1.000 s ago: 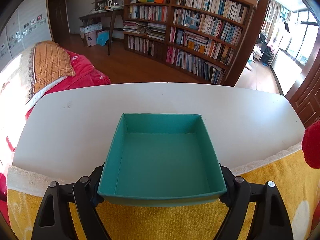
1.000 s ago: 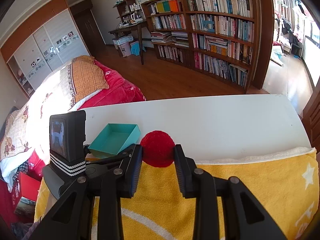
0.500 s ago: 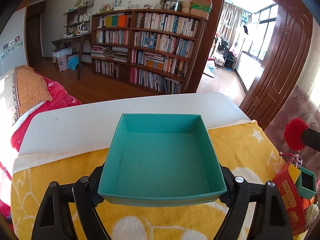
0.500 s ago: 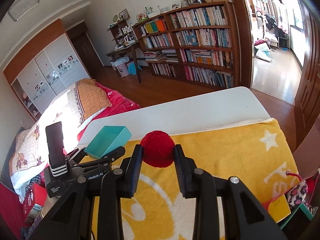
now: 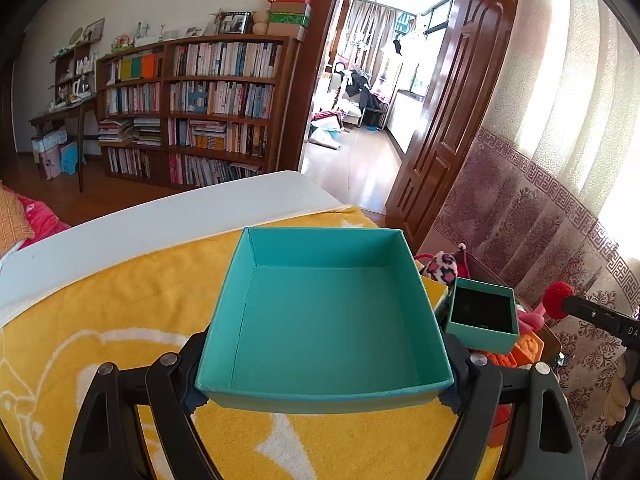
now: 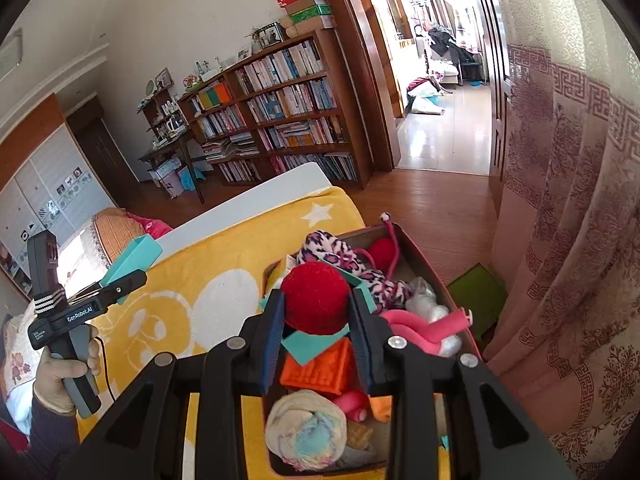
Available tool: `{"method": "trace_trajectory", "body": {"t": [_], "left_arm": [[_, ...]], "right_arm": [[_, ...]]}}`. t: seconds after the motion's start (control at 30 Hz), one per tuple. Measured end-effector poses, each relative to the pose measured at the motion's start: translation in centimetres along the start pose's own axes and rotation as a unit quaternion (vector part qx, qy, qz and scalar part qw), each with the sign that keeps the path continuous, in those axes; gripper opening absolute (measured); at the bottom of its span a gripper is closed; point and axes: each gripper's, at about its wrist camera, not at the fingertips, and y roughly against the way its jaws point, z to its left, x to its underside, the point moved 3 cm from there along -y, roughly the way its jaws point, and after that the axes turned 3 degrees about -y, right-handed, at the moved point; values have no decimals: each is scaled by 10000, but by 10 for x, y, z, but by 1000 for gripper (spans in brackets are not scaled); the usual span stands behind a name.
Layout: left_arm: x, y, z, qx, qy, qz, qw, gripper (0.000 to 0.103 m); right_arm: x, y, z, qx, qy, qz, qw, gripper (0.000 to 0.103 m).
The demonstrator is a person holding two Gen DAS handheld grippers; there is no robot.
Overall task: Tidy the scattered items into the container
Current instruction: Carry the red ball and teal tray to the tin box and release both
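My left gripper [image 5: 324, 386] is shut on a wide, empty teal box [image 5: 324, 320], its fingers pressing the two side walls above the yellow towel [image 5: 120, 300]. My right gripper [image 6: 316, 312] is shut on a red fuzzy ball [image 6: 314, 298] and hangs over the brown container [image 6: 424, 256] at the table's right end. The container is crowded with a leopard-print soft toy [image 6: 352, 264], a pink foam curl [image 6: 424, 328], an orange block [image 6: 320, 368] and a rolled cloth [image 6: 308, 432]. In the left wrist view the red ball [image 5: 558, 300] shows at far right, beyond a small teal box [image 5: 482, 316].
The white table [image 5: 160, 216] runs left under the towel. A patterned curtain [image 6: 560, 200] hangs close on the container's right. A person's hand [image 6: 64, 380] holds the left gripper [image 6: 124, 280] with the teal box [image 6: 134, 258] at left. Bookshelves and a doorway stand behind.
Both grippers have swept right along the table, from its bare white part over the yellow towel to the full container. Each keeps its hold, on the teal box and the red ball.
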Motion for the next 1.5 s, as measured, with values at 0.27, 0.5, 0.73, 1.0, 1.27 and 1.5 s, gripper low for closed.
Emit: {"method": "trace_trajectory", "body": {"t": [0.27,0.5,0.73,1.0,1.27,1.5], "left_arm": [[-3,-12,-71,412,-232,120,9988,88],[-15,-34,-118,730,-459,221,9960,88],[-27,-71,-151,1094,-470,449,9919,88],[-39,-106,-194,1202,-994,721,9851,88],[-50,-151,-225,1014,-1722,1323,9709,88],[-49,-173,-216,771,-1786,1653,9669,88]], "right_arm": [[42,-1,-36,-125,70,367,9992,35],[61,-8,-33,-36,505,311,9982,35],[67,-4,-32,68,768,138,9969,35],[71,0,-40,-98,786,190,9967,35],[72,1,-42,-228,730,189,9969,35],[73,2,-45,-325,711,241,9966,35]]}}
